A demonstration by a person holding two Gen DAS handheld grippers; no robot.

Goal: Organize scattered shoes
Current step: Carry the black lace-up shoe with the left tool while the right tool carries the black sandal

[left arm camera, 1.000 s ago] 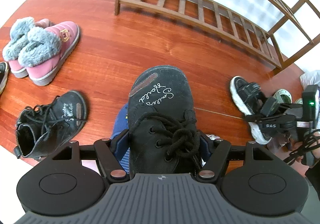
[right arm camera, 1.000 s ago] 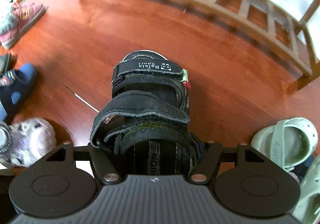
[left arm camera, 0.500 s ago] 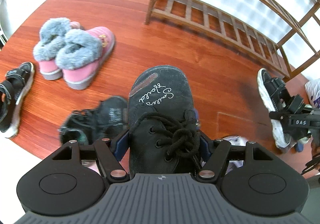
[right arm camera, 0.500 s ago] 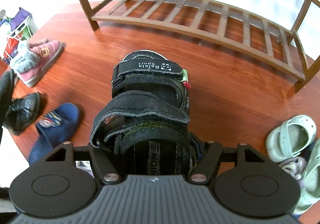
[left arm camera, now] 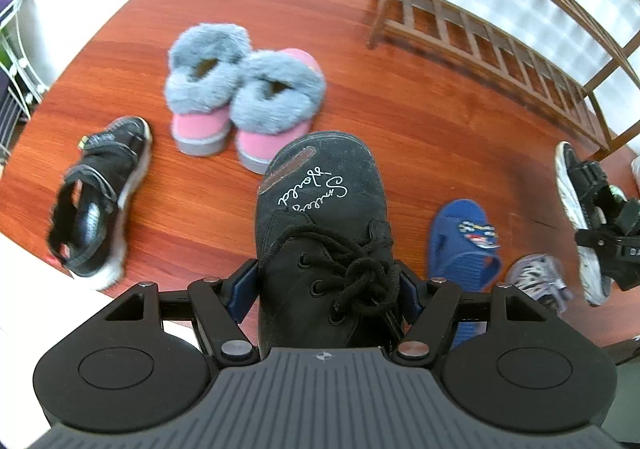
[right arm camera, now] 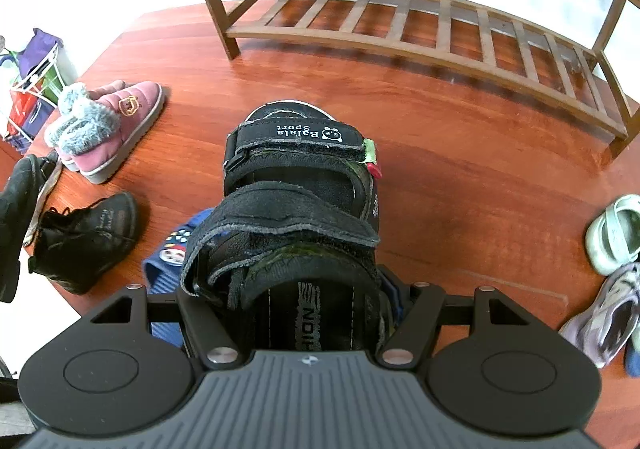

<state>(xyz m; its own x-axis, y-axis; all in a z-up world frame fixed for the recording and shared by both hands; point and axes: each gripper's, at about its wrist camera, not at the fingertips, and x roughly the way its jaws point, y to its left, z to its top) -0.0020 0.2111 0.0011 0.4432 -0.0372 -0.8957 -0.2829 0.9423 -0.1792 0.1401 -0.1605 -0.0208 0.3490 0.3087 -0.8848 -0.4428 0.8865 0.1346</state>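
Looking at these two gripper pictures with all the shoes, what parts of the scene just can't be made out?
- Left wrist view: the heel of the black lace-up boot is hidden behind the left gripper's housing.
- Left wrist view: the black strap sandal on the table is motion-blurred.
- Right wrist view: the blue slide slipper is mostly covered by the held black velcro sandal.
- Right wrist view: the pale green clog is cut by the frame edge.

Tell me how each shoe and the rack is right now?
Black lace-up boot: laced, clamped in left gripper.
Black strap sandal: straps fastened, clamped in right gripper.
Pink fur boots: paired, upright on floor.
Blue slipper: on floor.
Wooden shoe rack: bottom shelf empty.
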